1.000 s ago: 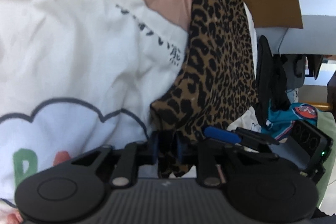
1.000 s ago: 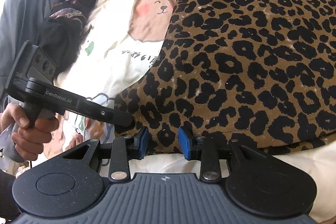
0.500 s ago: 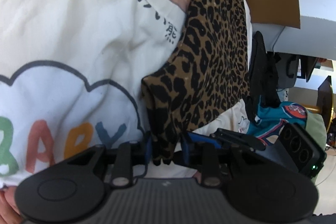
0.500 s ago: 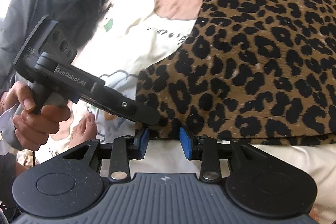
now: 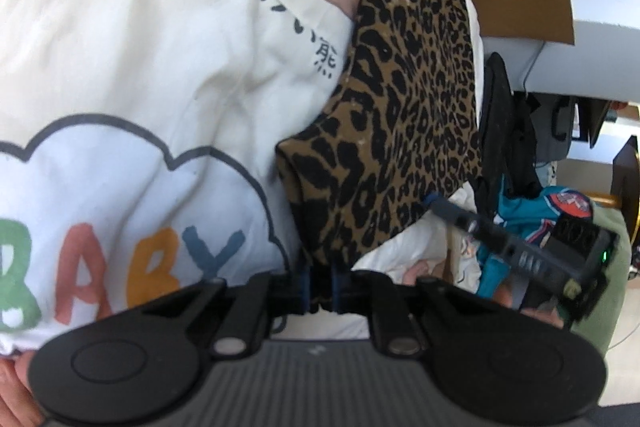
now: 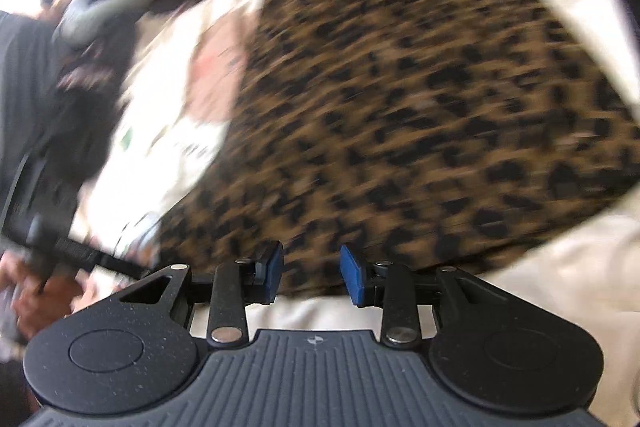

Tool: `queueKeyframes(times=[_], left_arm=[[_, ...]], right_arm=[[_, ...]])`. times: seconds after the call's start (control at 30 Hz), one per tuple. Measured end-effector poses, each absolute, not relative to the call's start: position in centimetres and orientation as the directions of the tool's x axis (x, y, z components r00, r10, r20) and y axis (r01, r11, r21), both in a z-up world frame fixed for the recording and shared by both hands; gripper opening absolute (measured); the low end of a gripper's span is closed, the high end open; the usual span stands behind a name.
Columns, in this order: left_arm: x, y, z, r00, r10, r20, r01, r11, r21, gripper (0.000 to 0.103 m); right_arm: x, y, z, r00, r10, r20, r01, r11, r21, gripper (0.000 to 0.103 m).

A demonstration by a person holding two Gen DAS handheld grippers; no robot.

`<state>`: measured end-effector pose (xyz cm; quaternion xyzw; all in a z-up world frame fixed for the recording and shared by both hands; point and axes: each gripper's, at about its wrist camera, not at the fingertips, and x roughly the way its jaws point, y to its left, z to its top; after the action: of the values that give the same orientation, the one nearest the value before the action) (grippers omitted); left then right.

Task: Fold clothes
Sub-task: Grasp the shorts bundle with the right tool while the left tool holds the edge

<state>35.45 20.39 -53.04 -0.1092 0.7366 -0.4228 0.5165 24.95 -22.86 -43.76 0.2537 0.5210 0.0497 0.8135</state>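
Your left gripper (image 5: 320, 289) pinches the brown leopard-print garment (image 5: 404, 99) corner lower centre, right gripper (image 6: 311, 275) gapes empty; fold looks unfinished.

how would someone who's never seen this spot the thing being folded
Find the white sheet with BABY in coloured letters. On its right side lies the leopard garment, a corner pinched in the left gripper. It is the only brown, black-spotted cloth here.

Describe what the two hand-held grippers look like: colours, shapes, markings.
Both match. The left hand-held gripper and the right hand-held gripper each have a black body with a ribbed grey centre panel, two round black lobes with circular insets, black linkage bars with silver rivets, and blue pads on the fingertips. A small cross mark sits on the ribbed panel.
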Motion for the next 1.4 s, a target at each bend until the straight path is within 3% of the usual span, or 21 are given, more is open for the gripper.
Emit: queueKeyframes(times=[0.27, 0.53, 1.03, 1.4], left_arm=[[35.2, 19.5, -52.8, -0.441, -0.568, -0.695, 0.322, 0.622, -0.714, 0.010], [35.0, 19.3, -52.9, -0.434, -0.561, -0.705, 0.329, 0.630, -0.704, 0.010], [35.0, 19.2, -52.7, -0.423, -0.546, -0.723, 0.347, 0.640, -0.686, 0.010], [34.6, 19.0, -52.7, -0.415, -0.550, -0.725, 0.340, 0.645, -0.684, 0.010]], right_arm=[[22.7, -30.5, -43.2, 0.535, 0.080, -0.841, 0.418, 0.840, 0.346, 0.039], [21.9, -34.0, -43.4, 0.532, -0.017, -0.847, 0.521, 0.795, 0.311, 0.039], [20.5, -36.4, -44.2, 0.517, -0.056, -0.854, 0.603, 0.732, 0.317, 0.039], [20.0, -38.9, -46.2, 0.587, 0.018, -0.810, 0.634, 0.612, 0.473, 0.039]])
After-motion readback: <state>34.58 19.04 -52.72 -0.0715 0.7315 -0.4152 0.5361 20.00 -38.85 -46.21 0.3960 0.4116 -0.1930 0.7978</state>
